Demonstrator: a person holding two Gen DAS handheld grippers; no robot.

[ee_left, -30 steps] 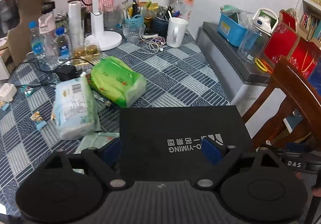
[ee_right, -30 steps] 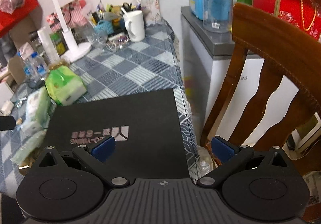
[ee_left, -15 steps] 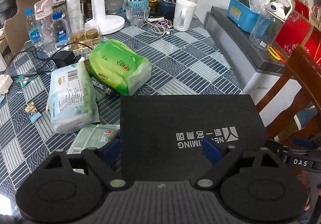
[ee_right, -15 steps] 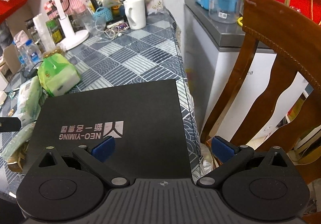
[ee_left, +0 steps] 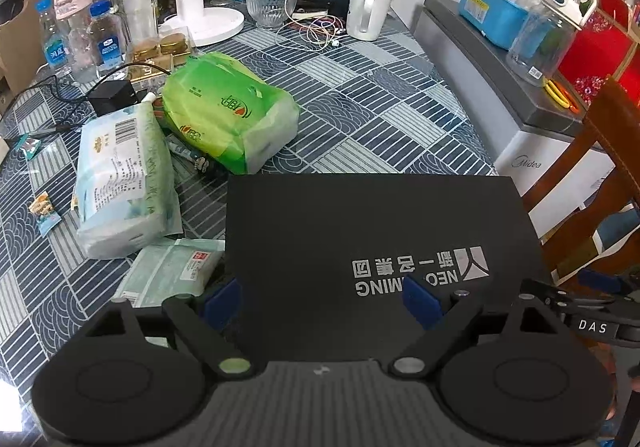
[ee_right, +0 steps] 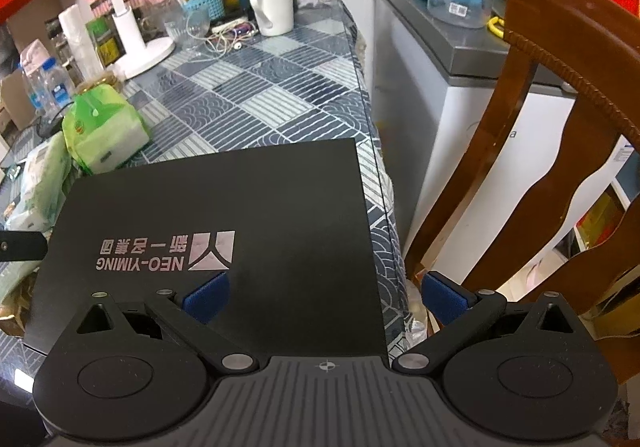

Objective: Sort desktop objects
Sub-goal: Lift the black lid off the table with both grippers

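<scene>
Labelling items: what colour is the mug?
White mug; clearest in the right wrist view.

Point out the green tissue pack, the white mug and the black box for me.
green tissue pack [ee_left: 224, 107], left wrist view, on its printed top face
white mug [ee_left: 370, 7], left wrist view, on its side wall beside the handle
black box [ee_right: 224, 207], right wrist view, on the bare lid above the logo

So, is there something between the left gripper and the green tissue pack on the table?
Yes. The black box with NEO-YIMING printed on it lies straight ahead of the open left gripper, and the green tissue pack sits just beyond the box's far left corner. Nothing else visible blocks the way.
</scene>
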